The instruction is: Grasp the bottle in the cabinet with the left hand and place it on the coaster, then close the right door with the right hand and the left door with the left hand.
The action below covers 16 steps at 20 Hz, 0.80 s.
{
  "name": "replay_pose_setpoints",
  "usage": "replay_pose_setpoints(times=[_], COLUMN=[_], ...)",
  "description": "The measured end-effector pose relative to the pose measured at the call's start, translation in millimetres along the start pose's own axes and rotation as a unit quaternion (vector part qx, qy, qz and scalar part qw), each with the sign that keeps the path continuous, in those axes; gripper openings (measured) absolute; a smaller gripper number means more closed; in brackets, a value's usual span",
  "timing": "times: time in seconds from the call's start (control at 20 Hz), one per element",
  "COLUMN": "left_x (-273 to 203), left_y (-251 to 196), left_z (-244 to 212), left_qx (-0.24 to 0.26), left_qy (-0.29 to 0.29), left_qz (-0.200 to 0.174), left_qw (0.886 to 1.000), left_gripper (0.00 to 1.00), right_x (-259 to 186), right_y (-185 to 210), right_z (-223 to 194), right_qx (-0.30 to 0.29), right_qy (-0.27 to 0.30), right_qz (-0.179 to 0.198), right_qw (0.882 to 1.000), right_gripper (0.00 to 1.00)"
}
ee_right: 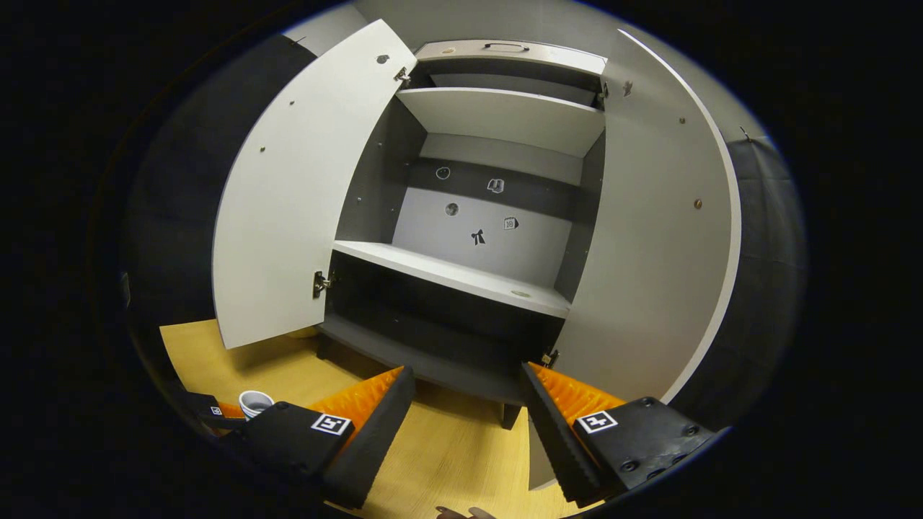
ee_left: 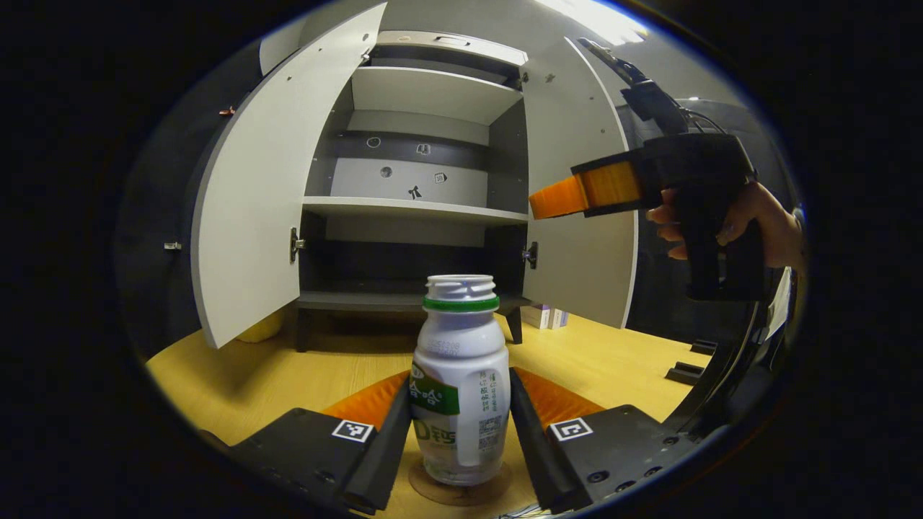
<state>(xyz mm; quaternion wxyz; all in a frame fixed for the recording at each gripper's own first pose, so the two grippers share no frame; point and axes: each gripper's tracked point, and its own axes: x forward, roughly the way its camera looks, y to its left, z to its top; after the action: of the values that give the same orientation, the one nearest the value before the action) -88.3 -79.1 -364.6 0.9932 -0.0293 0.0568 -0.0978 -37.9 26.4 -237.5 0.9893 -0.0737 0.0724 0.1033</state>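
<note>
The bottle point(ee_left: 461, 375) is seen upright on the round coaster point(ee_left: 461, 490), whose rim shows just under its base, on the wooden surface point(ee_left: 288, 375) in front of the cabinet point(ee_left: 414, 209). It is flanked by the two fingers of the left tool point(ee_left: 460, 425), which lie close against its sides; whether they are pressing or have already let go cannot be told from the left gripper view. Since the bottle is set on its target, the placing step is judged to be done or nearly so, with a release and a straight pull back called for so that the bottle is not tipped. The right tool point(ee_right: 469, 425) is held with its fingers spread wide and nothing between them, aimed at the cabinet's lower shelf and the foot of the right door point(ee_right: 649, 252), presumably in readiness for pushing that door shut. In the left gripper view it is seen raised beside that door, gripped by a hand point(ee_left: 750, 223). Both the right door and the left door point(ee_left: 274, 194) stand swung fully open, so the closing steps are judged not yet begun.
</note>
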Motion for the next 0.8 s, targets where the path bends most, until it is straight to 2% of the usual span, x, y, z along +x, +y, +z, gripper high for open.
replay_pose_setpoints(times=[0.1, 0.2, 0.3, 0.4, 0.45, 0.8], left_x=[-2.0, -5.3, -2.9, -3.8, -6.5, -1.5], left_y=[-0.4, -1.4, -2.3, -4.9, -4.2, -2.3], left_z=[-10.6, -6.2, -20.3, -27.5, -23.6, 40.7], left_qx=[-0.002, 0.000, -0.001, 0.002, 0.004, -0.005], left_qy=[0.007, -0.015, 0.001, 0.017, 0.015, -0.028], left_qz=[0.002, 0.002, -0.001, -0.004, -0.004, -0.014], left_qw=[1.000, 1.000, 1.000, 1.000, 1.000, 0.999], left_gripper=[0.74, 0.76, 0.78, 0.85, 0.98, 0.98], right_x=[-1.6, -2.3, -2.2, -3.7, -4.0, -12.6], right_y=[-1.4, -2.5, -1.9, 0.8, 1.8, -8.9], right_z=[-3.7, -7.0, -10.1, -9.2, -8.1, 17.3], right_qx=[0.003, 0.001, 0.000, 0.002, 0.002, -0.009], right_qy=[0.005, 0.008, 0.012, 0.012, 0.012, 0.006], right_qz=[0.000, 0.000, 0.002, 0.006, 0.008, -0.001], right_qw=[1.000, 1.000, 1.000, 1.000, 1.000, 1.000], right_gripper=[0.98, 0.98, 0.98, 0.97, 0.97, 0.97])
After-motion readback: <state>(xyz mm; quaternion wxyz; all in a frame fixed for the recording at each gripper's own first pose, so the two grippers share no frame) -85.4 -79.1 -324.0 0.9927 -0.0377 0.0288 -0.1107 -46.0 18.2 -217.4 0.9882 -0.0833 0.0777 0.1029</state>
